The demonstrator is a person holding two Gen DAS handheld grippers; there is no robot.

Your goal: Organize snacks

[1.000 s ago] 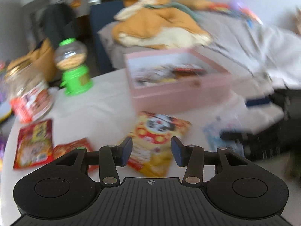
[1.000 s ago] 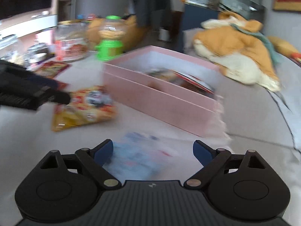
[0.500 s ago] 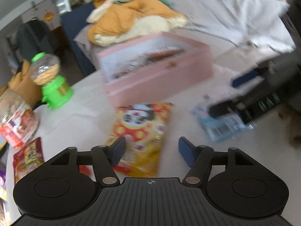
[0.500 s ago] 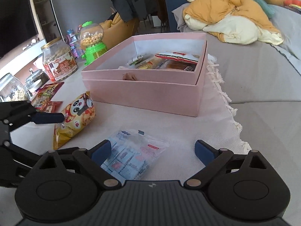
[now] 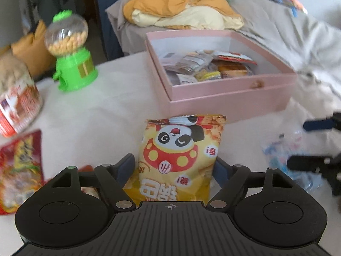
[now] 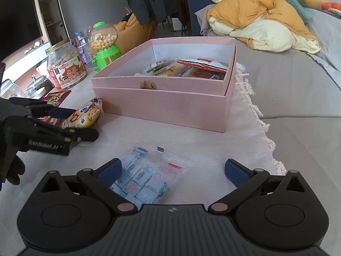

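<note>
Left gripper (image 5: 174,168) advanced, jaws opening around panda snack bag (image 5: 181,155), right gripper (image 6: 172,170) opening over blue packet (image 6: 147,177), "GenRobot.AI" lettering

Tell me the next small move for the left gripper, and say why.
Probably close the left gripper on the yellow panda snack bag. The bag already lies between its jaws, which are opening and not yet pressing it, and the pink box just behind it already holds other snacks, so this bag likely goes there next.

A white cloth (image 6: 240,136) carries a pink box (image 6: 170,106), panda bag (image 5: 181,157), blue packet (image 6: 147,175), far-left jar (image 6: 66,66) and green dispenser (image 6: 104,49).
</note>
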